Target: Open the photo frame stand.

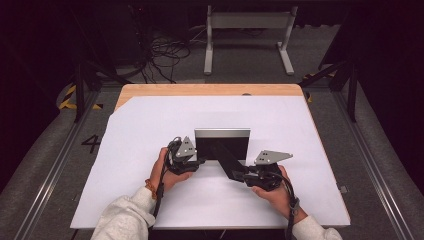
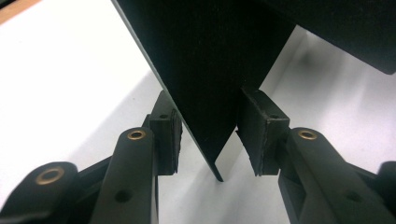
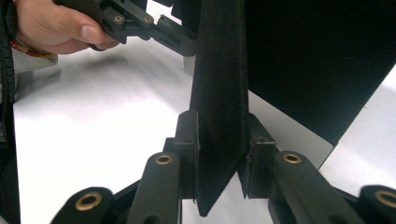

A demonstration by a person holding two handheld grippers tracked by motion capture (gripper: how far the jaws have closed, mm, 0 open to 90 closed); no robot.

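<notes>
Mid-table, on the white sheet [image 1: 150, 125], a picture frame [image 1: 222, 145] stands with its black back facing the person and its black flap [image 3: 219, 107] swung out to the right. Right gripper [image 1: 250, 175] is clamped on the flap's tip, pads pressing both faces. Left gripper [image 1: 195, 162] straddles the frame's lower corner [image 2: 210, 116]: one pad touches, the other has a sliver of gap, jaws partly open. Wooden table [image 1: 210, 90] edge shows beyond the sheet.
</notes>
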